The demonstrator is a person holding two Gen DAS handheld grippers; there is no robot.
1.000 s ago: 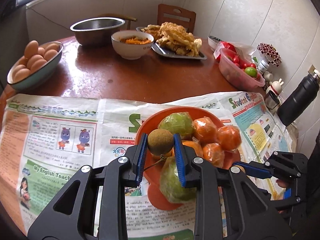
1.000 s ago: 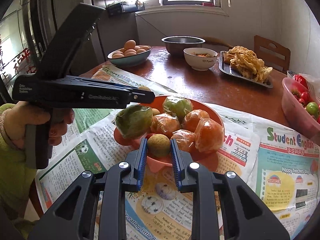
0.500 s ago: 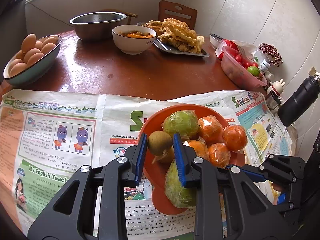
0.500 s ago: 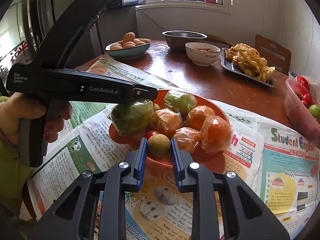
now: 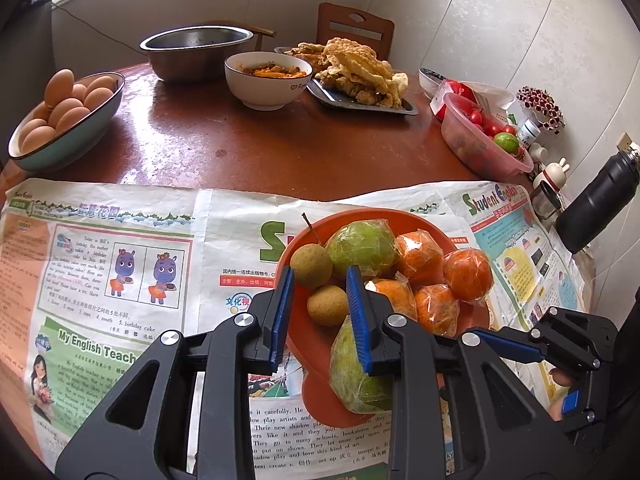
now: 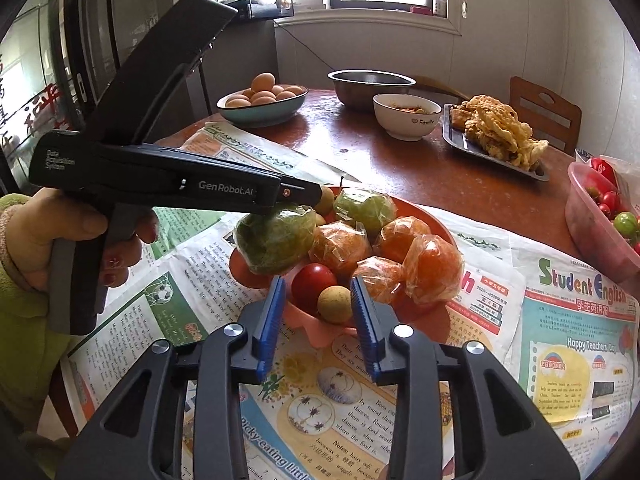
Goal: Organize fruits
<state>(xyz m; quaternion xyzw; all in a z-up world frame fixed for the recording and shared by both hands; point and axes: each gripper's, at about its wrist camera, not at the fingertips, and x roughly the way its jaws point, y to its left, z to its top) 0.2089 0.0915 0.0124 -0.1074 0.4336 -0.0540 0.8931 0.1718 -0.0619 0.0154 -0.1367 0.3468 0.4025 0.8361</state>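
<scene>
An orange plate (image 5: 460, 236) on newspaper holds wrapped green fruits (image 5: 362, 246), wrapped oranges (image 5: 466, 270) and small brown round fruits. My left gripper (image 5: 320, 312) is open above the plate's near rim; one brown fruit (image 5: 327, 305) lies between its fingers, untouched, another (image 5: 311, 266) with a stem just beyond. My right gripper (image 6: 320, 312) is open at the plate's (image 6: 436, 224) other side; a brown fruit (image 6: 335, 304) rests on the plate between its fingers beside a red tomato (image 6: 313, 286). The left gripper's body (image 6: 160, 176) shows in the right wrist view.
Newspaper (image 5: 120, 280) covers the table's near half. Behind stand a bowl of eggs (image 5: 68, 120), a steel bowl (image 5: 196, 50), a white bowl (image 5: 268, 80), a tray of fried food (image 5: 360, 80), a pink tub of tomatoes (image 5: 480, 136) and a black bottle (image 5: 600, 200).
Both grippers opened and let go of their small brown fruits, which now lie on the plate. Both grippers drew back a little.
</scene>
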